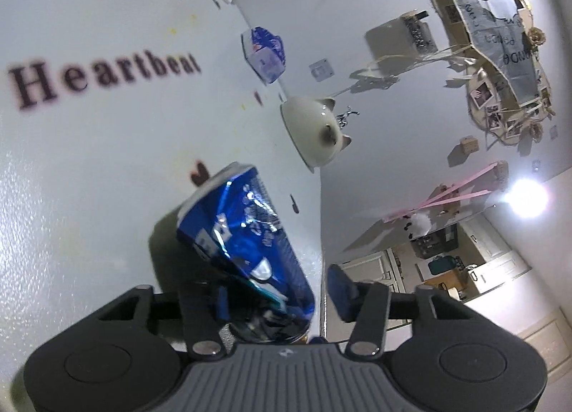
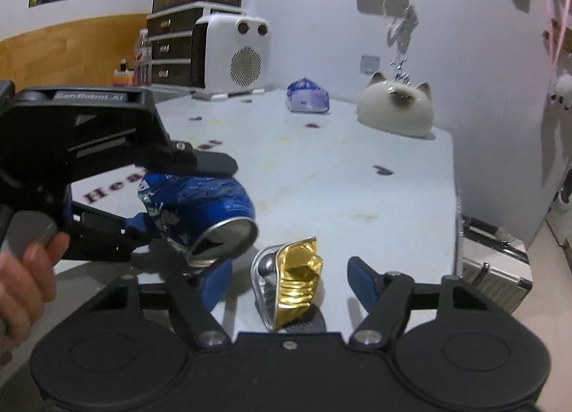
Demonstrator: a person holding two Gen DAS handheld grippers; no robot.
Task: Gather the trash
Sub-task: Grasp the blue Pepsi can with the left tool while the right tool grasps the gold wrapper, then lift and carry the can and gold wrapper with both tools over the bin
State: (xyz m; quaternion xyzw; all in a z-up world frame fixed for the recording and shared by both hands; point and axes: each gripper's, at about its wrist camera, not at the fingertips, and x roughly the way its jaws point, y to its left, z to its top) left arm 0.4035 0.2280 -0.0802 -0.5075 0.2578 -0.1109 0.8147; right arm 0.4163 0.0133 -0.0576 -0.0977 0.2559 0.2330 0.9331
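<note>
Currently on the white table (image 2: pixel 357 197), lettered "Heartbeat": left gripper (image 2: pixel 186 204), marked "GenRobot.AI", jaws narrowed and clamped on a crushed blue can (image 2: pixel 200 211) near the table's edge. Right gripper (image 2: pixel 289 279) part open, straddling a crushed gold can (image 2: pixel 293 283), pads apart from it. Behind, well apart: white speaker (image 2: pixel 232 54), cat figurine (image 2: pixel 397 108), blue tissue pack (image 2: pixel 307 97).

Cute cat-shaped white ornament (image 2: pixel 395 109) sits at the table's (image 2: pixel 357 190) far end, around 1 o'clock, with a blue tissue pack (image 2: pixel 307 95) near it at 12. Boxy white speaker (image 2: pixel 232 54) is back at 11, dark drawers (image 2: pixel 171 50) beside it. "Heartbeat" lettering (image 1: pixel 103 77) is printed across the tabletop.
</note>
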